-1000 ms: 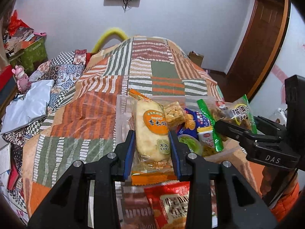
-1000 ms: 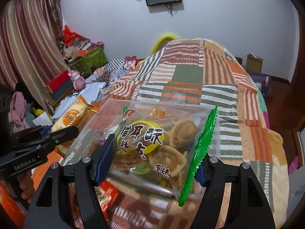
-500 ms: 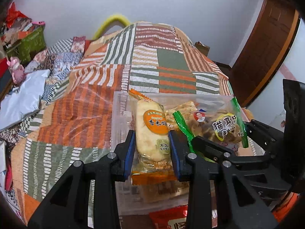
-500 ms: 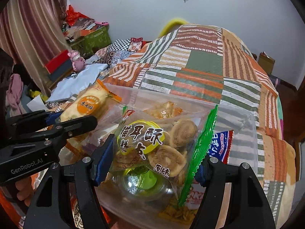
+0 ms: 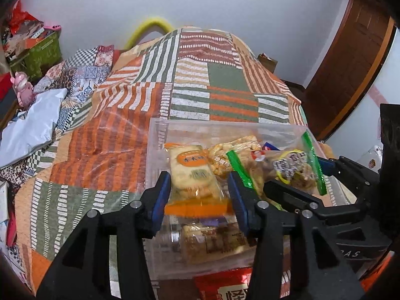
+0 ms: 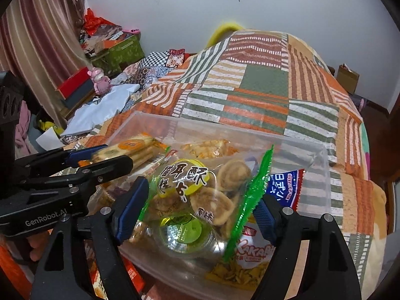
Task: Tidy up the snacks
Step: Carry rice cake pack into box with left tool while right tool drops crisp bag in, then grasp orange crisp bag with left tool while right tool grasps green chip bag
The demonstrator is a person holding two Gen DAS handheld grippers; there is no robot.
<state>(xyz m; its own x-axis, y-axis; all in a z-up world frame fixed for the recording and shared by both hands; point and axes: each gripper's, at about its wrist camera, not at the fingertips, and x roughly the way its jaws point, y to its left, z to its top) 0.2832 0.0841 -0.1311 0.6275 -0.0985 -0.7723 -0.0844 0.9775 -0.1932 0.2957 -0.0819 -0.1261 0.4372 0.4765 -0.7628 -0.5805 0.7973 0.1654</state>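
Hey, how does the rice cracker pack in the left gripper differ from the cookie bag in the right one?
The rice cracker pack is narrow with orange ends; the cookie bag is wider, clear, with green edges. The pack holds pale stacked crackers; the bag holds loose brown swirled cookies. The left hand-held gripper has opened around its pack, while the right hand-held gripper pinches its bag. Both snacks are over the clear plastic bin.

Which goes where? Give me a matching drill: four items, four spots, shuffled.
Items:
1. rice cracker pack
2. cat-ear crisps bag
3. green-lidded cup
4. pink toy

Spots:
A. in the clear bin
B. within the left gripper
C. beside the red box
D. within the right gripper

Pairs: 1-B, 2-D, 3-A, 4-C
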